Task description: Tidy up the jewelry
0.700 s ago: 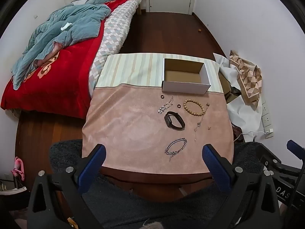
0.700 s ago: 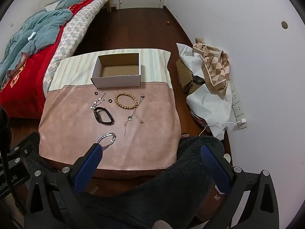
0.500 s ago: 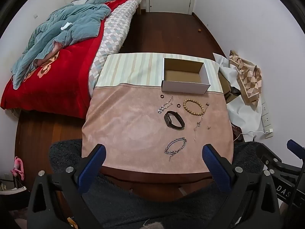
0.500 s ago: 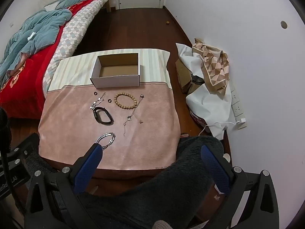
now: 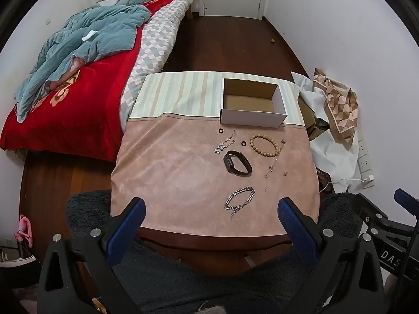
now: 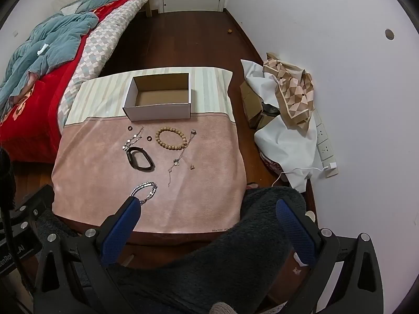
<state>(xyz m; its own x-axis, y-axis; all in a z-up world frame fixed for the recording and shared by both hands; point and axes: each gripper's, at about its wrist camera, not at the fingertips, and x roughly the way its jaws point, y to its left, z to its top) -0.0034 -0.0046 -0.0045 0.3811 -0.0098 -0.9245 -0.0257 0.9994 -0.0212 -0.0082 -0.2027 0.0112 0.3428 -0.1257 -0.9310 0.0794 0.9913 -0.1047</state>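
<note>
1. Both claws hung wide apart and empty above the near edge of the table (image 5: 167, 172): the left claw (image 5: 210, 210) sat over the pink cloth, and the right claw (image 6: 208, 210) stood over the table's near right corner.
2. The jewelry lay loose on the cloth, all of it outside the empty cardboard box (image 5: 252, 102) at the far side.
3. Nearest the claws was the silver chain bracelet (image 5: 239, 200); beyond it lay the black fitness band (image 5: 237, 163), the wooden bead bracelet (image 5: 263, 145), a thin chain (image 5: 273, 163), a short silver charm chain (image 5: 225, 144), two small dark rings (image 5: 220, 130) (image 5: 243, 143) and a tiny charm (image 5: 285, 174).
4. Judging by the layout, no piece had been picked yet, so the step in hand was choosing and approaching a first one.
5. The chain bracelet looked the sensible start: closest, and bunched enough to pinch.
6. A good grasp would come straight down, with one finger either side of a doubled stretch of links, closing low against the cloth.
7. The chain would likely droop and swing, so it should be lifted clear of the box wall before release.
8. The rings and charm seemed hardest; they might slip or snag in the cloth.
</note>
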